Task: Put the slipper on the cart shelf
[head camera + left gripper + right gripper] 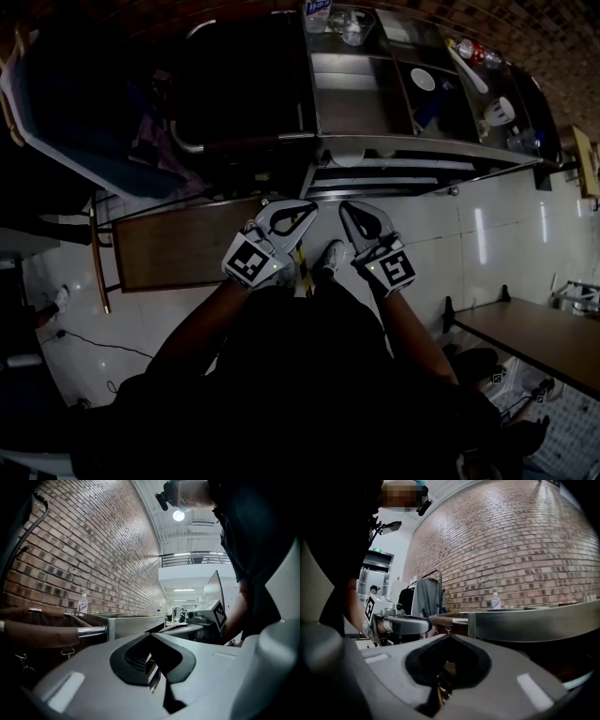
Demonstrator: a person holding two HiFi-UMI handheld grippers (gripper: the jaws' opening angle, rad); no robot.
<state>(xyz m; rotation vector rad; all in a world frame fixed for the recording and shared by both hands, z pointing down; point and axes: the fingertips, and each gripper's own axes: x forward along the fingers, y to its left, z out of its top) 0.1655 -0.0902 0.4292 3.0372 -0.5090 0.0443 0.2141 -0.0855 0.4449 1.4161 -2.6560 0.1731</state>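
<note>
Pressing together tip to tip, the jaws of the left gripper (307,208) (151,633) hold nothing; its own view shows only dark pads meeting, with empty air beyond. The right gripper (347,208) (449,637) is closed the same way, jaws fully together and nothing between them. The two grippers sit side by side, nearly touching, both aimed at the cart (422,145).

I cannot pick out the slipper for certain. A pale rounded shape (348,157) lies on the shelf just under the cart's top deck, ahead of both sets of tips and apart from them, and that may be it. A white shoe (328,258) also shows on the floor between the grippers' bodies; whether it is on a foot I cannot tell.

On the cart's top deck stand a water bottle (317,7) (83,603) (496,601), a clear glass vessel (354,26), a white bowl (423,80), a white ladle (469,67) and a white cup (502,111).

To the left of the grippers is a brown table (178,248), and another table (539,337) stands to the right. A grey garment (425,597) hangs on a rack by the brick wall (525,550).
</note>
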